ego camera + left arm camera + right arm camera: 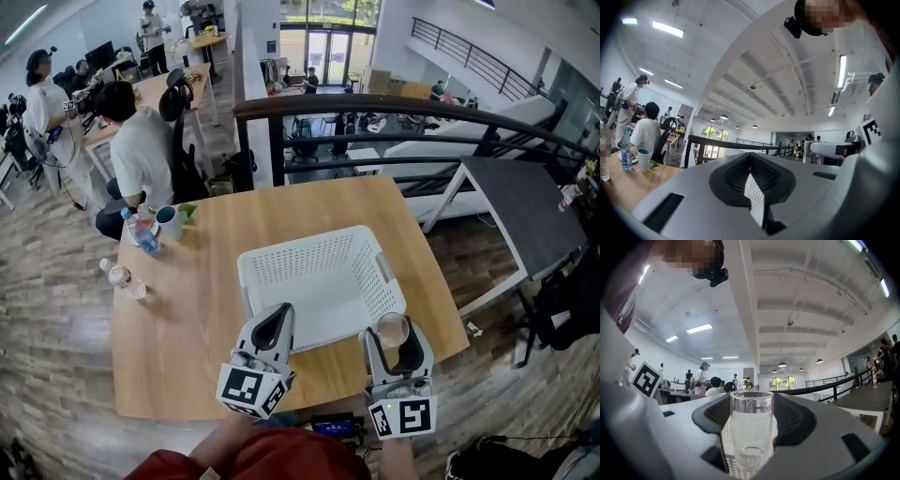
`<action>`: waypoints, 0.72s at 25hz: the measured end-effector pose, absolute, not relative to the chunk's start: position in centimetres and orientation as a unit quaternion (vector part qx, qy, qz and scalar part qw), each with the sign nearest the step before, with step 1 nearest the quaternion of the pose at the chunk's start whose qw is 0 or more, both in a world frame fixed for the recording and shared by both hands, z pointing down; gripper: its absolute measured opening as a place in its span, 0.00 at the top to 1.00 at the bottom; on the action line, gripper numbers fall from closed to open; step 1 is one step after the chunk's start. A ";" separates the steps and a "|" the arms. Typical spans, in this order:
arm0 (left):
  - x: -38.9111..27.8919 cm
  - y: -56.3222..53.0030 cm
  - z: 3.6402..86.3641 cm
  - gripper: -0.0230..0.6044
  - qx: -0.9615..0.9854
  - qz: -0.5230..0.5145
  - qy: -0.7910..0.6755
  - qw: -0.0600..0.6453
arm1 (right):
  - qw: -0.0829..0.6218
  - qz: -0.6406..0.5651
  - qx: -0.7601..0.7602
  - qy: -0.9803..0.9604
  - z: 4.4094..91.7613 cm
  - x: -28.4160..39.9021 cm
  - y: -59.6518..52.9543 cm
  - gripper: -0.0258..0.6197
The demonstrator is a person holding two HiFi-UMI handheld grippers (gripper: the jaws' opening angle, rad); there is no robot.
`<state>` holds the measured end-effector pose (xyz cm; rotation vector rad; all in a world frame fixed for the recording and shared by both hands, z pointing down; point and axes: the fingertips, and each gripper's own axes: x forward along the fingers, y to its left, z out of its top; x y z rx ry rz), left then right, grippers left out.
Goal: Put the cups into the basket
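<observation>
- Right claw [751, 430], near edge of the desk [187, 328]: its jaws are clamped on a clear glass cup [751, 411], one on either side. The cup stands upright and looks empty.
- From above, this claw [395, 339] holds the cup [392, 329] at the near right corner of the white basket [281, 251], right by the rim.
- Left claw [752, 187]: its jaws are drawn together with nothing between them. Only a thin sliver of the perforated basket wall shows through the gap.
- From above, the left claw [277, 317] sits at the basket's near left edge.
- Basket: it rests on the desk, and its inside is bare.
- Far left of the desk: a white mug [170, 222] stands just beside a water bottle [145, 234], both well apart from the basket.
</observation>
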<state>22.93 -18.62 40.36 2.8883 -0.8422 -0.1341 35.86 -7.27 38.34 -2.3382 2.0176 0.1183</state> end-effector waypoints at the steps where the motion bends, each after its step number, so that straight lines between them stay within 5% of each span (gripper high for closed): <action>1: 22.4 -19.2 40.3 0.95 0.955 -0.045 -0.284 0.066 | 0.025 0.039 -0.753 0.656 38.2 35.5 -7.9 0.53; 18: 16.4 -25.8 41.0 0.95 0.938 -0.053 -0.333 0.082 | 0.012 0.039 -0.723 0.690 37.5 31.0 -15.7 0.53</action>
